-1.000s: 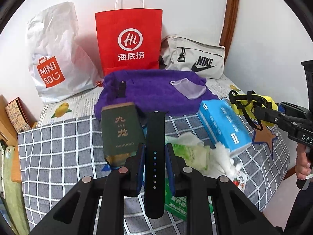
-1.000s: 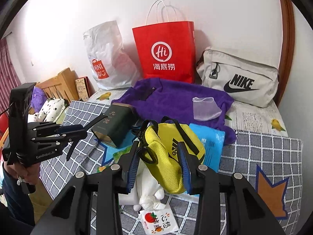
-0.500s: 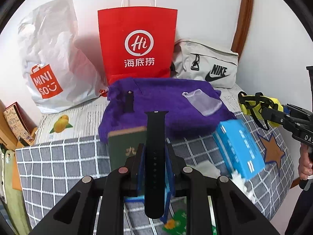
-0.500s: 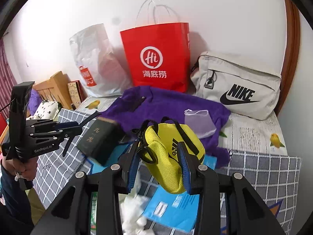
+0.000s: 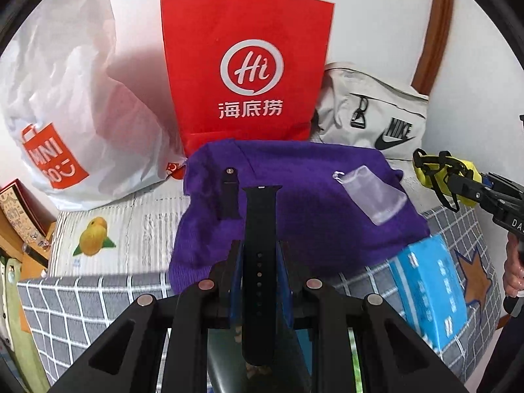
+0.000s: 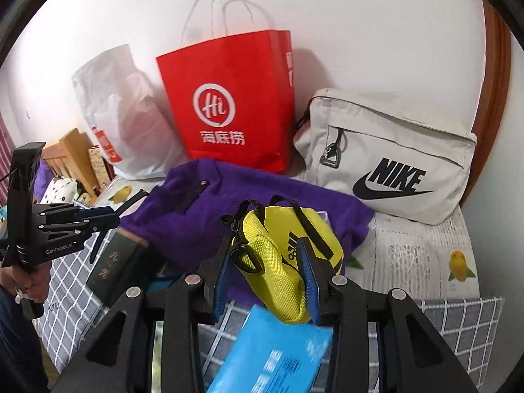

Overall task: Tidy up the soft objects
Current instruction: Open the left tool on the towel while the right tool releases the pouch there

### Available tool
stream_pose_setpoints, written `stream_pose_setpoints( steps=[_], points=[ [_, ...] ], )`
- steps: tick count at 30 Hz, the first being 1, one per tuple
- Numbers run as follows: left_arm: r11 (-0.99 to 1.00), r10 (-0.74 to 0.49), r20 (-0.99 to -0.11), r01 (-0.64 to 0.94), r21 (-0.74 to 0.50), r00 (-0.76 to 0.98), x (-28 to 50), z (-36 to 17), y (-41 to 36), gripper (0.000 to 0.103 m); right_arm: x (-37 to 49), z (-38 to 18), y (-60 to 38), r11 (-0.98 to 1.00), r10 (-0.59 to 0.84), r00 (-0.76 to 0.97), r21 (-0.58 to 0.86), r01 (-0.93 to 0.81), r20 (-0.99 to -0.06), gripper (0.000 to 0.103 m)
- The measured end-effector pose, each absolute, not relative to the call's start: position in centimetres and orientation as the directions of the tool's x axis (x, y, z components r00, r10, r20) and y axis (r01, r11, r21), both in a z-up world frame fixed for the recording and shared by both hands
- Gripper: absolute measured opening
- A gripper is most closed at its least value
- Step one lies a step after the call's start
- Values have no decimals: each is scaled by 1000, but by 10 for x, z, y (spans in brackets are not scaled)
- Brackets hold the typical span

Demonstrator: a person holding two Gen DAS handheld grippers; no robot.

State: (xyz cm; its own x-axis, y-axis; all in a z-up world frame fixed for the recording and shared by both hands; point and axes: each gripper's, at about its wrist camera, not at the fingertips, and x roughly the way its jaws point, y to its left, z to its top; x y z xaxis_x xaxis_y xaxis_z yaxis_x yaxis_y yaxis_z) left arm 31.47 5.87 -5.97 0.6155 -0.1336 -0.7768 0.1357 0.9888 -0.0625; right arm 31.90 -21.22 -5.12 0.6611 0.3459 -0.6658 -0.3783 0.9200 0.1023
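Judged from the bags ahead, both loads go into one; the right gripper [image 6: 266,281], part-open, clamps the yellow pouch [image 6: 288,262] above the purple cloth [image 6: 203,219] — lift clear of the red bag [image 6: 229,104] rim; the left gripper [image 5: 260,273], nearly closed, pinches the black strap [image 5: 260,262] upright; bag mouths are unseen.

A bed [image 5: 85,298] carries a purple sweater [image 5: 294,203] and bags.

The left gripper [image 5: 259,271] points forward and downward, its blue pads clamped on a black watch strap [image 5: 259,262]. The right gripper [image 6: 265,278] angles down likewise, pinching a yellow pouch [image 6: 285,255].
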Motion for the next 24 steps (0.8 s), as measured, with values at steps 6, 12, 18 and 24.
stream_pose_setpoints(
  steps=[6, 12, 18, 24],
  points=[
    [988, -129, -795, 141, -54, 593, 349, -74, 58, 20, 350, -69, -209, 924, 333, 641, 105, -367, -692, 38],
    [988, -127, -806, 147, -50, 578, 377, -85, 56, 20, 375, -85, -208, 929, 315, 624, 97, -357, -715, 38],
    [984, -137, -818, 169, -49, 559, 401, -96, 52, 20, 391, -99, -205, 928, 303, 601, 85, -363, -740, 38],
    [983, -140, -840, 176, -54, 525, 416, -110, 51, 20, 400, -111, -198, 924, 293, 572, 74, -375, -766, 38]
  ],
)
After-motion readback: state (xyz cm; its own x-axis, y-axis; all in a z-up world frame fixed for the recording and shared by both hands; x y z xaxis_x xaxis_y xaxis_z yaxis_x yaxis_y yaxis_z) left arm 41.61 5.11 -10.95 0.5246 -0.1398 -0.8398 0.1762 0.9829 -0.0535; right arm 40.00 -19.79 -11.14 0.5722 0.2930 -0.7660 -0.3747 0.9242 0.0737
